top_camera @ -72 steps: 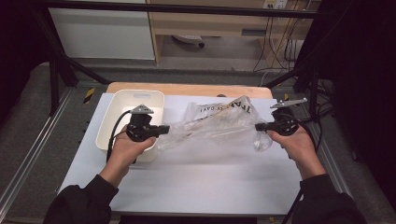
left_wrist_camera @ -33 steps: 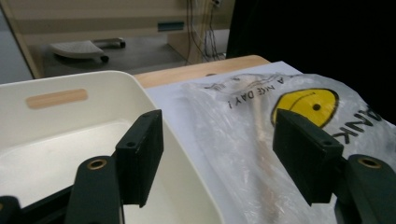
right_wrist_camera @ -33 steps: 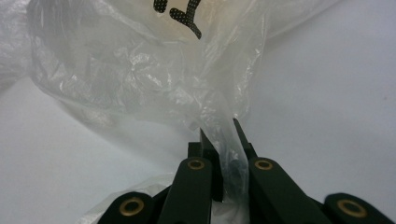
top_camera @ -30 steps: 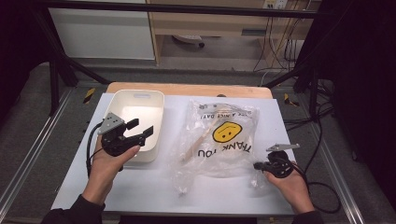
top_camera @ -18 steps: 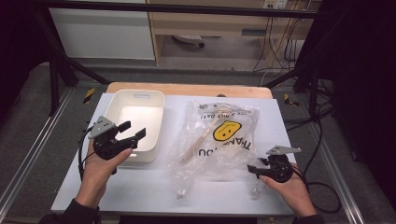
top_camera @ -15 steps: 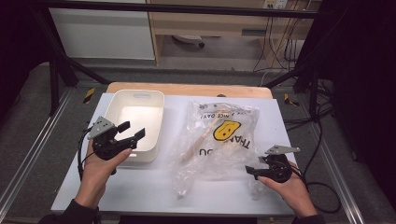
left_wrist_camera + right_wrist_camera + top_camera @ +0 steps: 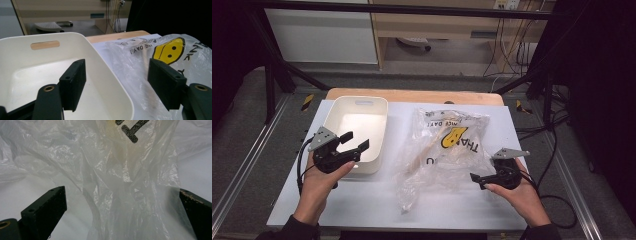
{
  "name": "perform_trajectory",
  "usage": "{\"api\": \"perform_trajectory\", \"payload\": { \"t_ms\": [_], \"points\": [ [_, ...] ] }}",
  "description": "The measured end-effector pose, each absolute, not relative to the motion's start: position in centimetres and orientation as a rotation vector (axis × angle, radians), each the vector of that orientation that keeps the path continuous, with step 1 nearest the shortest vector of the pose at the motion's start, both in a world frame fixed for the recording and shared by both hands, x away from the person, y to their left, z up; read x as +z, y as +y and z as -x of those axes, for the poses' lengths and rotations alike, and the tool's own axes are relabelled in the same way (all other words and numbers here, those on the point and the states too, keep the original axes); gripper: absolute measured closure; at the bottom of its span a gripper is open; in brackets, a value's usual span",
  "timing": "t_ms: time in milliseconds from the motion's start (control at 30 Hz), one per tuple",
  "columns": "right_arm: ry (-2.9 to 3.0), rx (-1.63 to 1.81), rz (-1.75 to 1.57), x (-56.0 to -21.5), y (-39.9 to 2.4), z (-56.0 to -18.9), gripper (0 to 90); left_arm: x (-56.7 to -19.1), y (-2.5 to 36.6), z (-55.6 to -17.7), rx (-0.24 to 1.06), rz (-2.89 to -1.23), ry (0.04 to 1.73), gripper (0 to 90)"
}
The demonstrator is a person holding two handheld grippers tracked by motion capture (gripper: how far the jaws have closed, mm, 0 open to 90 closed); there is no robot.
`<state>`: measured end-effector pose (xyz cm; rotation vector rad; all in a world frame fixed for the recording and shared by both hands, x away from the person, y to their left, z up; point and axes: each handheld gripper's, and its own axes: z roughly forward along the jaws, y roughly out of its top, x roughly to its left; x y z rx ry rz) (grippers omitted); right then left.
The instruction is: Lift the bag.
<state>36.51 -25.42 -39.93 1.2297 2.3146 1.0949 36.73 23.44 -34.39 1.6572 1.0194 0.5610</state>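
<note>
A clear plastic bag (image 7: 447, 145) with a yellow smiley face and black lettering lies crumpled on the white table; the left gripper view also shows this bag (image 7: 150, 50). My right gripper (image 7: 477, 180) is at the bag's near right edge. Its jaws have just been opening and now stand wide apart, with loose bag film (image 7: 112, 170) between them and no pad pressing on it. My left gripper (image 7: 357, 140) hovers open and empty over the near right corner of the empty white bin (image 7: 357, 102).
A wooden board (image 7: 412, 95) runs along the table's far edge. Cables (image 7: 552, 150) trail off the right side. Metal rails flank the table. Bare white table surface (image 7: 362, 205) lies in front of the bin and bag.
Earlier both grippers held the bag up between them; it now lies on the table. Both hands have drawn back toward me. The right jaws have opened off the bag and lifted slightly.
</note>
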Motion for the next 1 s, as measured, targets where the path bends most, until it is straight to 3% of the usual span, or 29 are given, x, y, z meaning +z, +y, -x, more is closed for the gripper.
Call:
{"api": "perform_trajectory", "payload": {
  "t_ms": [467,1000],
  "points": [
    [2.211,1.144,-1.303,-39.2,-28.7,-35.2,3.7,-34.6,23.9,-36.3,0.577,-1.662,1.018,30.1],
    [2.099,1.274,-1.293,-37.4,-29.0,-35.0,3.9,-36.0,26.0,-34.9,0.616,-1.639,1.056,18.1]
  ]
}}
